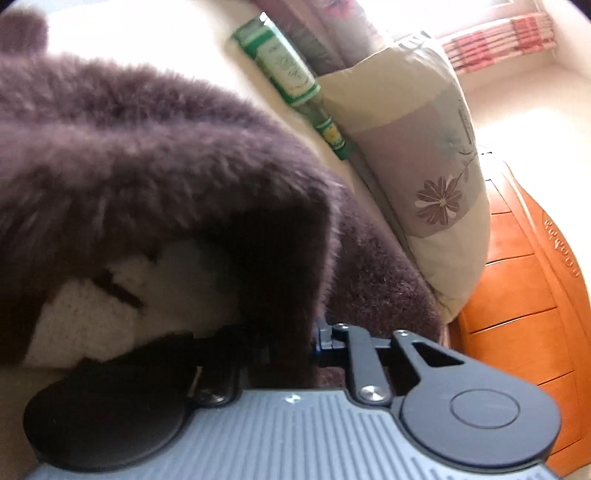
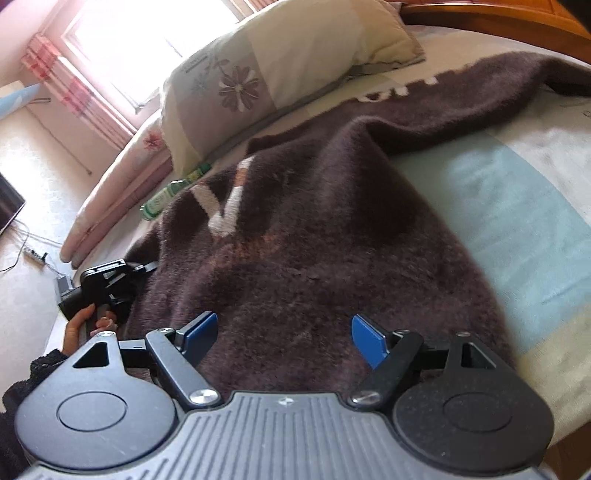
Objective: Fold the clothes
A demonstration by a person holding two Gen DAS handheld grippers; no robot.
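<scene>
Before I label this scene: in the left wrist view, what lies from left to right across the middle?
Brown fuzzy sweater → green bottle → flowered pillow → wooden drawers.

Place: a bedroom in a home, where I work.
Bed (image 2: 517,206): wide, with a striped sheet and a wooden headboard (image 2: 498,14).
Pillow (image 2: 280,74): flowered, lying at the bed's head.
Window (image 2: 147,37): bright, with a pink curtain (image 2: 66,85) beside it.
Drawers (image 1: 524,295): wooden, beside the bed.
</scene>
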